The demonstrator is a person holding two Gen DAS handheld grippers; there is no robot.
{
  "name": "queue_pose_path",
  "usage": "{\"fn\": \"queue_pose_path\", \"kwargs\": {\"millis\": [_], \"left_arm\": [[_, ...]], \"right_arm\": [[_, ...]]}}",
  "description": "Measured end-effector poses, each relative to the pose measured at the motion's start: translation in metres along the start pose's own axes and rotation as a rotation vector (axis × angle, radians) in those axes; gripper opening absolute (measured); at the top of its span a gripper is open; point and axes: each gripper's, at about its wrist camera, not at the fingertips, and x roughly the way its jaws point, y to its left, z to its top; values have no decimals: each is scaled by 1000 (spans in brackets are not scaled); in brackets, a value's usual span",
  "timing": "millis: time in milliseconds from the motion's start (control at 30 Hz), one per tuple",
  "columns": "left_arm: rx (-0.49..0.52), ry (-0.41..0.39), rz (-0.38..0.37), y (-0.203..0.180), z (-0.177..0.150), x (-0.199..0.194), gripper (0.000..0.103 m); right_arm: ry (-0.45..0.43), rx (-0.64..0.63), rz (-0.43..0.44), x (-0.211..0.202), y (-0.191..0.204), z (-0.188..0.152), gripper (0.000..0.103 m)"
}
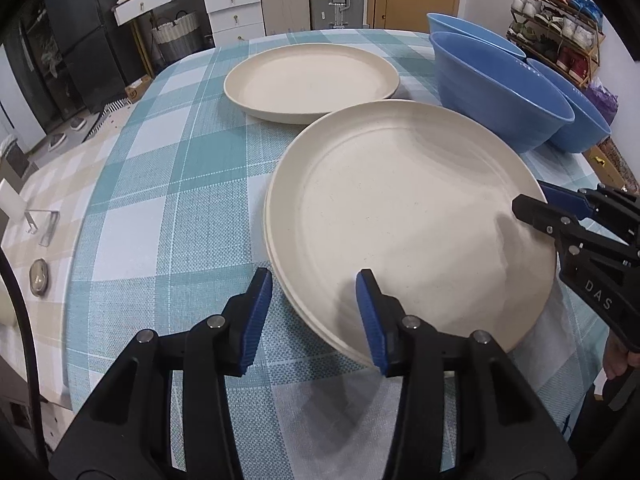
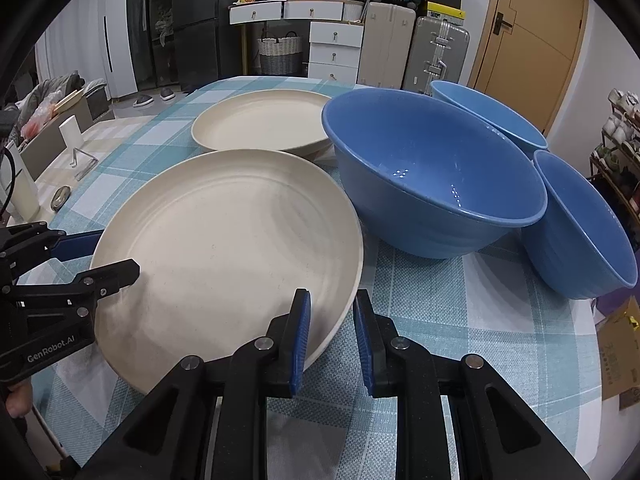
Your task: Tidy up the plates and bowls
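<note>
A cream plate (image 1: 404, 216) lies stacked on another cream plate near me on the checked tablecloth; it also shows in the right wrist view (image 2: 228, 248). My left gripper (image 1: 316, 316) is open, its fingers straddling the stack's left rim. My right gripper (image 2: 332, 332) is open, its fingers either side of the right rim; it also shows in the left wrist view (image 1: 532, 208). A third cream plate (image 1: 312, 80) lies farther back (image 2: 264, 120). Three blue bowls (image 2: 432, 176) stand to the right, also seen in the left wrist view (image 1: 500, 92).
The table (image 1: 168, 184) has a teal checked cloth. A clear stand (image 1: 40, 226) and a small round metal thing (image 1: 39, 276) lie on the beige cloth at the left. Drawers, suitcases and a shoe rack stand beyond the table.
</note>
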Motion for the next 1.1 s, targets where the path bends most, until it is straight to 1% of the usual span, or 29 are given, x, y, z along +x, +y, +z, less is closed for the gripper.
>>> {"fn": "queue_pose_path", "kwargs": {"millis": [67, 100, 133, 167, 233, 267, 300, 333, 367, 433, 500, 567, 667, 700, 733, 767, 800, 900, 967, 1033, 1100], "left_arm": [[-18, 0, -12, 4, 0, -2, 44], [-27, -3, -20, 6, 1, -4, 49], [-38, -11, -28, 9, 1, -7, 54], [-52, -20, -35, 11, 2, -11, 56], [-74, -36, -43, 16, 4, -19, 68], [-83, -47, -44, 18, 5, -23, 70], [-91, -60, -43, 19, 7, -28, 73], [-99, -74, -41, 21, 8, -33, 76], [-107, -90, -38, 23, 10, -38, 78], [-126, -123, -37, 26, 13, -49, 80], [-133, -143, -49, 29, 16, -58, 81], [-139, -164, -60, 32, 19, -66, 83], [-154, -192, -47, 38, 23, -78, 86], [-163, -204, -44, 40, 25, -82, 89], [-171, -213, -43, 42, 27, -85, 96], [-183, -224, -46, 45, 30, -88, 100], [-197, -237, -53, 48, 33, -90, 102], [-223, -246, -54, 54, 40, -91, 102], [-231, -245, -40, 57, 47, -89, 102], [-248, -248, -27, 62, 53, -87, 102], [-270, -251, -34, 68, 59, -85, 102]], "right_arm": [[-1, 2, 14, -2, -2, 0, 27], [-3, 0, 23, -4, -2, 0, 29], [-9, 2, 37, -7, -2, 1, 37], [-22, 6, 52, -10, -3, 2, 48], [-51, 12, 67, -19, -4, 5, 57], [-60, 10, 69, -22, -3, 7, 64], [-72, 7, 70, -26, -3, 9, 68], [-86, 5, 73, -30, -3, 12, 78], [-99, 5, 76, -34, -2, 15, 84], [-124, 3, 80, -41, 0, 21, 86], [-137, -6, 86, -46, 2, 26, 91], [-152, -14, 104, -53, 3, 31, 98], [-174, -34, 123, -64, 4, 39, 99], [-185, -40, 126, -68, 5, 42, 100], [-196, -46, 129, -72, 6, 46, 102], [-204, -52, 133, -76, 5, 49, 102], [-209, -56, 137, -79, 5, 53, 102], [-227, -60, 159, -86, 1, 66, 102], [-238, -57, 165, -90, -6, 76, 102], [-250, -57, 151, -90, -11, 87, 102], [-257, -66, 128, -89, -16, 99, 102]]}}
